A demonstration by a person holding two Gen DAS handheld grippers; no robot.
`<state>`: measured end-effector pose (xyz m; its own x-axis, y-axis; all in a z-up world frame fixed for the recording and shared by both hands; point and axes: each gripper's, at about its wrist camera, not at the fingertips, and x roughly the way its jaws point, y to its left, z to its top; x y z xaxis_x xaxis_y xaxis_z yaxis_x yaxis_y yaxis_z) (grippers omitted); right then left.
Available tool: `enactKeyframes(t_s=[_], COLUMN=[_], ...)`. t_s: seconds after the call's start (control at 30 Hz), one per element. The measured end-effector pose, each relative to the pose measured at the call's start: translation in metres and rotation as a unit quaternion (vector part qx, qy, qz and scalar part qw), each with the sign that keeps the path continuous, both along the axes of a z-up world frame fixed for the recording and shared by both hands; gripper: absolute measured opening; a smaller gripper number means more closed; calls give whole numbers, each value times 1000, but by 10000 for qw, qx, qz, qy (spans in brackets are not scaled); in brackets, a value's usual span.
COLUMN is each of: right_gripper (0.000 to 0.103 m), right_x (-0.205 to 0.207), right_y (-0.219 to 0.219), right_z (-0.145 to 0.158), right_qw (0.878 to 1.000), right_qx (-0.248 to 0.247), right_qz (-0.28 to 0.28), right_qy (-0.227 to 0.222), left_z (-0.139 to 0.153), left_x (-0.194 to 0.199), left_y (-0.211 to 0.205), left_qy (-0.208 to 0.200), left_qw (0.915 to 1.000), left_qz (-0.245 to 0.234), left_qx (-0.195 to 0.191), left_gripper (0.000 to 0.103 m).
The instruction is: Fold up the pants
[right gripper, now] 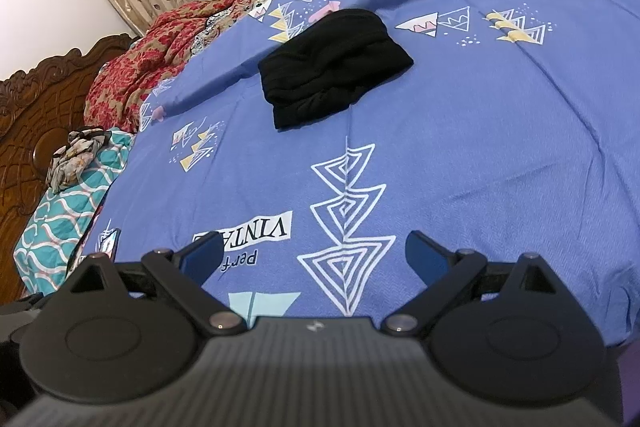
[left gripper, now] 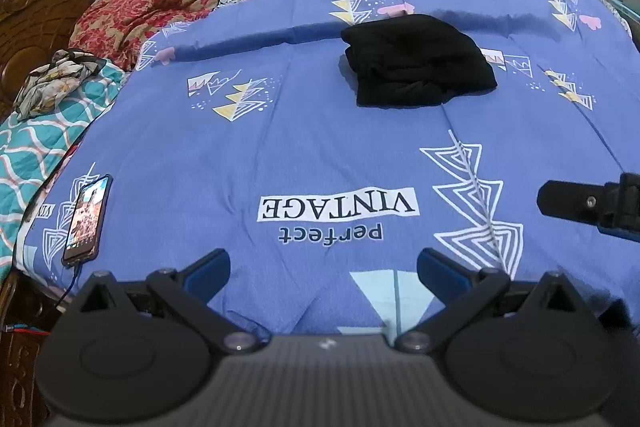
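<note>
pants (left gripper: 418, 61) folded, creases indistinct | left gripper (left gripper: 323, 273) spread | right gripper (right gripper: 314, 259) spread

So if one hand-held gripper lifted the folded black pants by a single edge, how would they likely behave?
The pants look like soft, wrinkled cloth, so they would probably sag and come unfolded instead of lifting as a block. The bundle is small and thin-layered, so likely light. Pushed across the blue bedsheet, it would probably bunch up or drag the sheet, not slide cleanly.
</note>
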<state>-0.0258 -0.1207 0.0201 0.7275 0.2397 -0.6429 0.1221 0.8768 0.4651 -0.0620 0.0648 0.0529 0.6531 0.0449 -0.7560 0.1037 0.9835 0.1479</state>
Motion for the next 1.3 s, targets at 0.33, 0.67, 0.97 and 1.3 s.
enactKeyframes(t_s=[0.33,0.67,0.97,1.3], right_gripper=[99,99,99,99], right_x=[1,1,1,6], right_y=[-7,-16,-24,-37], right_z=[-2,-5,-4,-7], right_qw=[9999,9997,9996,9992], right_qx=[99,226,260,339], right_qz=[-16,-53,-93,-188], right_qy=[13,17,-86,-129], left_z=[-3,-7,-6,-6], left_x=[2,7,14,26], left_y=[-5,-15,-28,-41], left_qy=[65,117,124,184], left_qw=[9999,9991,9981,9973], left_qz=[-27,-70,-139,-190], left_qx=[115,402,587,685], left_gripper=[103,103,103,103])
